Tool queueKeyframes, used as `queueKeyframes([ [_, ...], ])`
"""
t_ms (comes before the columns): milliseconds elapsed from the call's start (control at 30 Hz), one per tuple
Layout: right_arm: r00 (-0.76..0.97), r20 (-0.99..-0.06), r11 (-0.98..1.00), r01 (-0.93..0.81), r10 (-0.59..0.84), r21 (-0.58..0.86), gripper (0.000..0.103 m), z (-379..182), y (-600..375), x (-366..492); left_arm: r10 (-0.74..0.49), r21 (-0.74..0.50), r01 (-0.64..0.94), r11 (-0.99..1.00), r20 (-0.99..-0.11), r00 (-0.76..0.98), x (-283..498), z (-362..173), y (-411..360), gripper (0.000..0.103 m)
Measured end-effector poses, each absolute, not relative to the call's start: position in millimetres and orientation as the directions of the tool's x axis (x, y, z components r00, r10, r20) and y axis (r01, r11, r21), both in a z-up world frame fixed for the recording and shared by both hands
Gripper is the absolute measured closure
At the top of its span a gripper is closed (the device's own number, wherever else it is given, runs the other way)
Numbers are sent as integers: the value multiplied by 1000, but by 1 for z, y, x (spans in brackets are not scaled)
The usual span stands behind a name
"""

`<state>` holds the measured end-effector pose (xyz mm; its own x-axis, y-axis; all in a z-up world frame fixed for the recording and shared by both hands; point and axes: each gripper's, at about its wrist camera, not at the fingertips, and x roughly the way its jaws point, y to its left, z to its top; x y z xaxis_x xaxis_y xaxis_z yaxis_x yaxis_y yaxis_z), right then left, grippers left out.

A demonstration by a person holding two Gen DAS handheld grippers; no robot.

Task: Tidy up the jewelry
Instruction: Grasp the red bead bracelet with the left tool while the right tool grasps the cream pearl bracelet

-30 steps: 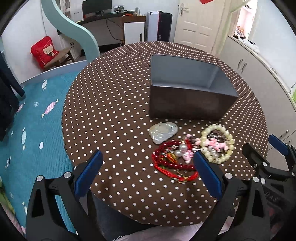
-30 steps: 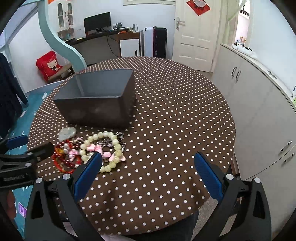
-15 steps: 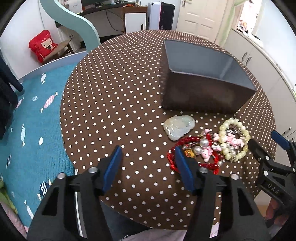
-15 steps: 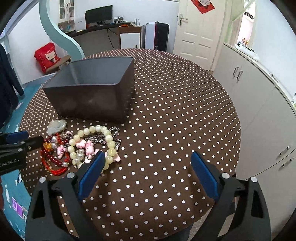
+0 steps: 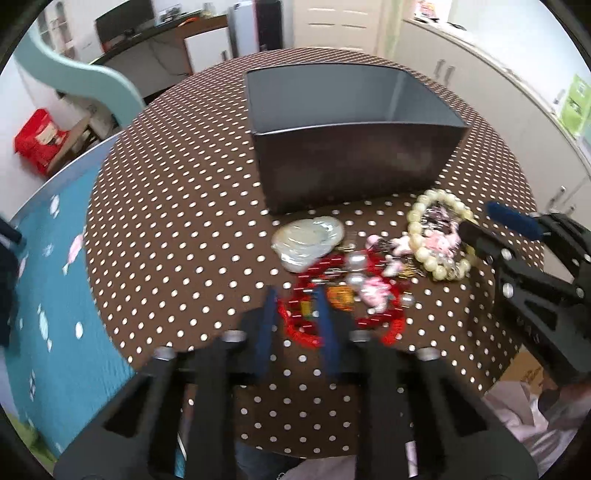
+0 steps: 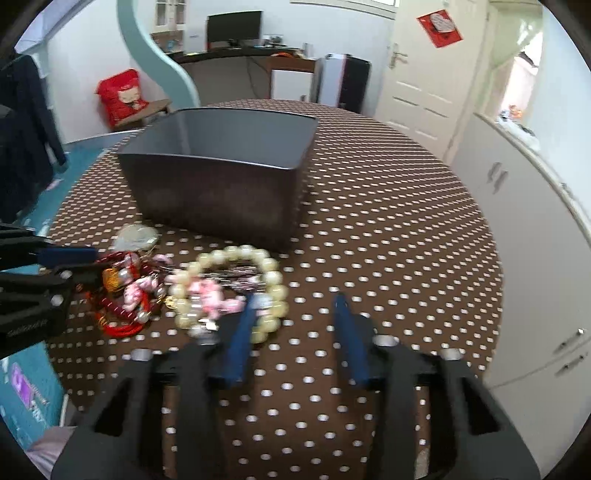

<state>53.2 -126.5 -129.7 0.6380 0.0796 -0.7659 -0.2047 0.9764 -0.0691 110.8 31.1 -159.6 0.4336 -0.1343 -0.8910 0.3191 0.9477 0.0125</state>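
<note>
Nothing sorted yet, by my reading; the grey bin (image 5: 354, 170) shows bare inner walls, its floor hidden from me, and all the jewelry lies in a heap on the cloth just in front of it; my left gripper (image 5: 295, 314) is closing, its blue pads either side of the red bead strand (image 5: 306, 325), though blur keeps me from saying they press on it; my right gripper (image 6: 295, 314) is closing too, its left pad at the edge of the cream bead bracelet (image 6: 229, 291), only dotted cloth between the pads; the pale jade pendant (image 5: 308, 240) sits nearest the bin, pink charms (image 5: 373, 288) tangled between red and cream; every piece remains to be lifted in, so the job is at its very start; round table (image 6: 388, 221) under brown white-dotted cloth; teal floor mat (image 5: 48, 295) to one side, white cabinets (image 6: 535, 221) to the other, white door (image 6: 424, 81), desk with monitor (image 6: 234, 26) at the back, red bag (image 6: 122, 96) on a low stool
</note>
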Motion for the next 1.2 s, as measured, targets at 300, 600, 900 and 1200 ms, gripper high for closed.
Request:
queueKeyframes([
  [300, 603, -772, 971, -227, 201, 76, 93, -126, -143, 55, -266, -146, 301, 942, -874, 408, 119, -156, 54, 96],
  [600, 627, -738, 960, -261, 250, 103, 94, -100, -141, 51, -384, -269, 302, 915, -810, 444, 114, -130, 64, 96],
  [900, 658, -690, 945, -306, 300, 119, 95, -70, -135, 49, -496, -366, 341, 866, -717, 491, 106, -94, 69, 96],
  [1200, 709, -642, 947, -310, 292, 88, 95, -43, -137, 55, -525, -381, 361, 851, -637, 565, 113, -55, 72, 96],
])
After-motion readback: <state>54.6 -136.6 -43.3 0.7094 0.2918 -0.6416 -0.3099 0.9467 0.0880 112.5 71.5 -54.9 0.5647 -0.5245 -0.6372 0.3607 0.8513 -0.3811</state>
